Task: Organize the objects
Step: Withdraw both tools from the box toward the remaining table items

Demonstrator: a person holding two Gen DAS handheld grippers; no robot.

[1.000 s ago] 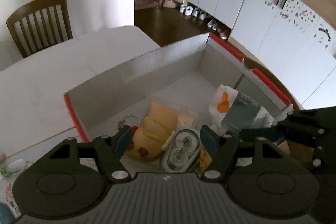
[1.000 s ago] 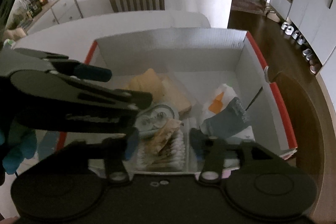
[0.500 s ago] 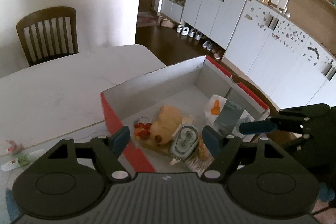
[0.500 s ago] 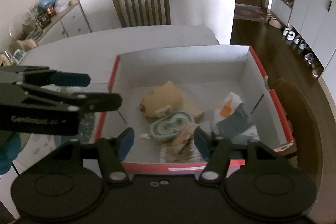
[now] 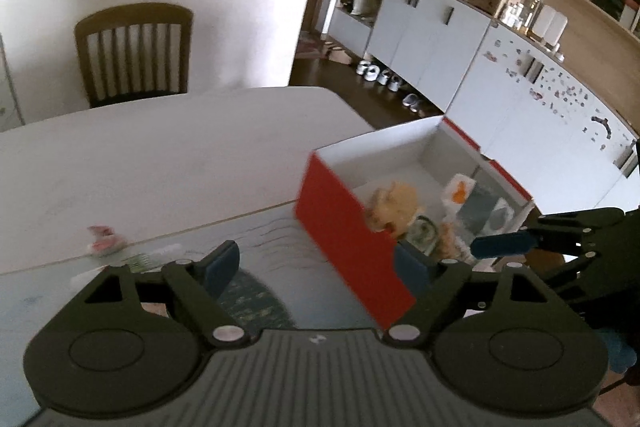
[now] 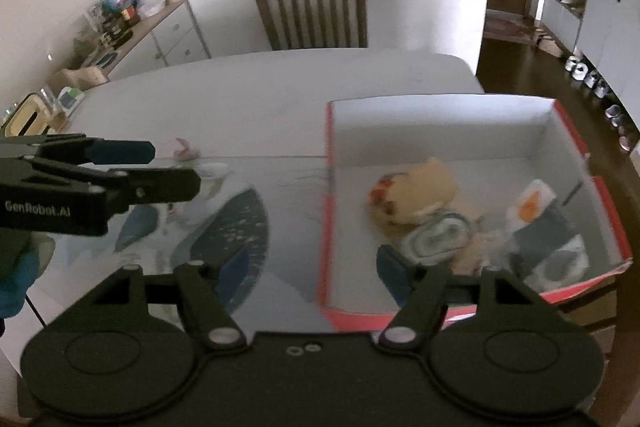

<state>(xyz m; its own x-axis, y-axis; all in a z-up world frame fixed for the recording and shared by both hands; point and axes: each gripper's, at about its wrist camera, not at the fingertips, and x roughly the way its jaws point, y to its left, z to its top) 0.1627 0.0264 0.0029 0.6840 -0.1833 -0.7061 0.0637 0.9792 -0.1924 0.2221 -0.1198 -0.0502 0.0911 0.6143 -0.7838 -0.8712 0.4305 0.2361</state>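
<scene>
A red cardboard box [image 6: 326, 227] with white inner walls stands on the table's right part. In it lie a tan plush toy [image 6: 416, 191], a grey-green round case [image 6: 436, 233] and a white packet with an orange mark [image 6: 534, 201]. My right gripper [image 6: 316, 269] hovers before the box's near-left corner, its jaws opening with nothing between them. My left gripper [image 5: 316, 267] hangs left of the box [image 5: 344, 227] over the placemat, jaws also opening and empty. A small pink item [image 5: 104, 241] and a white tube [image 5: 138, 261] lie on the table to the left.
A glossy placemat with a dark blue pattern [image 6: 236, 227] covers the near table. A wooden chair [image 6: 314, 11] stands at the far edge. A cluttered sideboard [image 6: 160, 27] lines the left wall, and white cabinets [image 5: 432, 39] with shoes on the floor the right.
Both grippers have drawn back and up out of the box, the left one sliding further left. Their jaws stand wider. The box's contents stay where they were.
</scene>
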